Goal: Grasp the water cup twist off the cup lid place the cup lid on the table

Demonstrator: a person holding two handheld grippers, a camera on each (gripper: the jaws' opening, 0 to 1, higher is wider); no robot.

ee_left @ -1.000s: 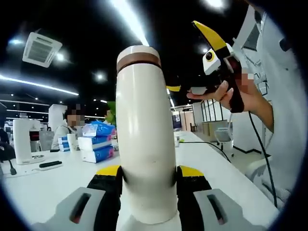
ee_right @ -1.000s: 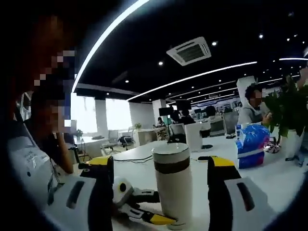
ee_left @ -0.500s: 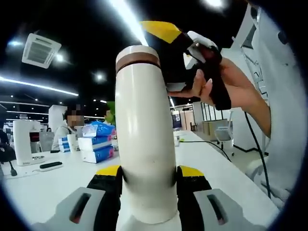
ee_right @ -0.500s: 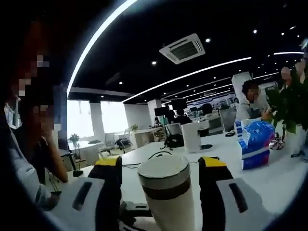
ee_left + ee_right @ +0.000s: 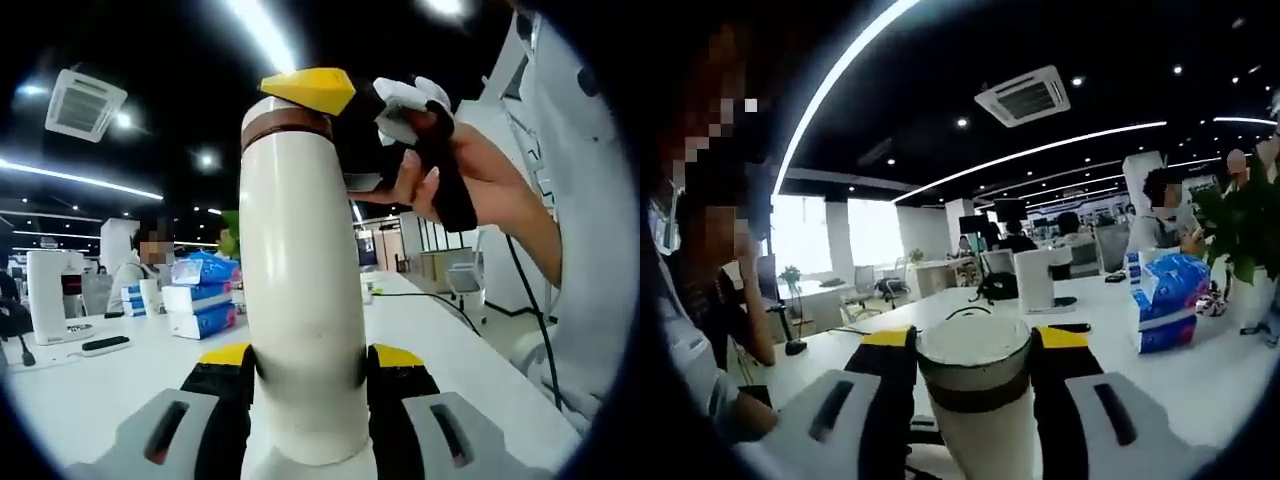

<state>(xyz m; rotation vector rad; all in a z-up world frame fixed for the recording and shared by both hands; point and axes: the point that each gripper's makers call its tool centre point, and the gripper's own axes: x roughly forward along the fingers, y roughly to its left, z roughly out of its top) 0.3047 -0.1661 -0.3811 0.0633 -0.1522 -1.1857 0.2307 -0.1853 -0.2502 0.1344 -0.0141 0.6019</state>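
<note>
Left tongs (image 5: 305,385) clamped on the lower body of the water cup (image 5: 298,290), cream and upright above the white tabletop (image 5: 90,385), yellow-tipped jaws pressed to either side. Up top, right tongs (image 5: 972,350) brought in level with the cup lid (image 5: 970,345), one jaw on each side of the brown band and close against it, though hard to tell whether fully gripping yet. Bare hand (image 5: 470,185) wrapped round the right tongs' handle, wrist angled in from the right side.

Cream water cup (image 5: 300,300) with a brown band — yellow-tipped black right gripper (image 5: 970,345) — blue tissue packs (image 5: 205,270).
</note>
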